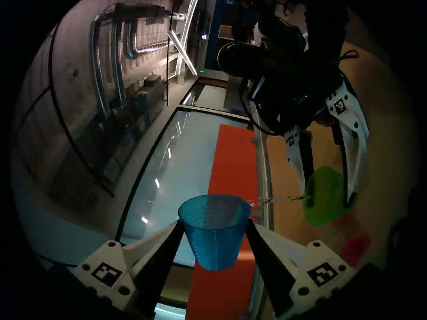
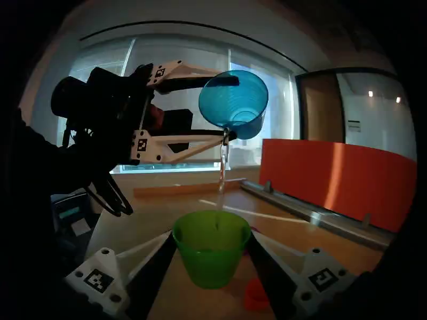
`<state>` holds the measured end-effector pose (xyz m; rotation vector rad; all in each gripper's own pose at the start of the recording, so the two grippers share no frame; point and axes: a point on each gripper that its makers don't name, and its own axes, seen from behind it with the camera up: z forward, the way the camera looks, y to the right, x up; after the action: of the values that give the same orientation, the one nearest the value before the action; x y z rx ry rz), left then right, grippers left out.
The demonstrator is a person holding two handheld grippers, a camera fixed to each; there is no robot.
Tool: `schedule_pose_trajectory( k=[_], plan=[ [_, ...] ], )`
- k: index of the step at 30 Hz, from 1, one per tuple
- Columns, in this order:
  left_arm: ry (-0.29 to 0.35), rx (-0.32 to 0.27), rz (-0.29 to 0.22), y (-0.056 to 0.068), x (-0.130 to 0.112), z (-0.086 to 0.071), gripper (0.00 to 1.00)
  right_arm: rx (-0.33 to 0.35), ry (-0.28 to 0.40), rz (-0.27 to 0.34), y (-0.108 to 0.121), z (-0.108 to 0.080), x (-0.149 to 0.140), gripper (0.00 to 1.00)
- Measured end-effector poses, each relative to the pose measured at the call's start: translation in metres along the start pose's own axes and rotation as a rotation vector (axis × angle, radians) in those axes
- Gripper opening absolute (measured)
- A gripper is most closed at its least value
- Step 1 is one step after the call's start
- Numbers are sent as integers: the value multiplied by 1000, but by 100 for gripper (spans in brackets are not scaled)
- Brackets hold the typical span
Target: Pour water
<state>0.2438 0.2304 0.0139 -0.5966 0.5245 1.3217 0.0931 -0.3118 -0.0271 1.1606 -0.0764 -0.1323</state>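
My left gripper [image 1: 214,229] is shut on a translucent blue cup [image 1: 214,234]. In the right gripper view that left gripper [image 2: 232,106] hangs high and holds the blue cup [image 2: 234,104] tipped on its side, its mouth towards me. A thin stream of water [image 2: 222,165] falls from its rim into a green cup [image 2: 212,256]. My right gripper [image 2: 212,240] is shut on that green cup, upright just above the table. In the left gripper view the right gripper [image 1: 326,197] and the green cup [image 1: 323,194] lie beyond the blue cup, with the water [image 1: 272,201] running between them.
A wooden table [image 2: 176,213] lies below the cups. An orange panel [image 2: 341,176] behind a metal rail [image 2: 299,205] borders its right side. A small red object [image 2: 256,296] lies on the table beside the green cup. Large windows [image 2: 176,69] stand at the back.
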Motion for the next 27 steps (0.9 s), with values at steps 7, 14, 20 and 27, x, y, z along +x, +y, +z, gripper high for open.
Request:
schedule_pose_trajectory(
  k=[7,14,20,27],
  plan=[
    [3,4,30,0,2,2,84,-3,4,0,1,-1,1,91],
    [8,9,66,-1,4,1,84,-7,3,0,3,-1,-1,91],
    [16,18,100,-4,8,-1,83,-8,6,7,5,0,-2,91],
    [14,28,134,-7,6,-3,84,-8,4,7,5,2,0,91]
  ],
)
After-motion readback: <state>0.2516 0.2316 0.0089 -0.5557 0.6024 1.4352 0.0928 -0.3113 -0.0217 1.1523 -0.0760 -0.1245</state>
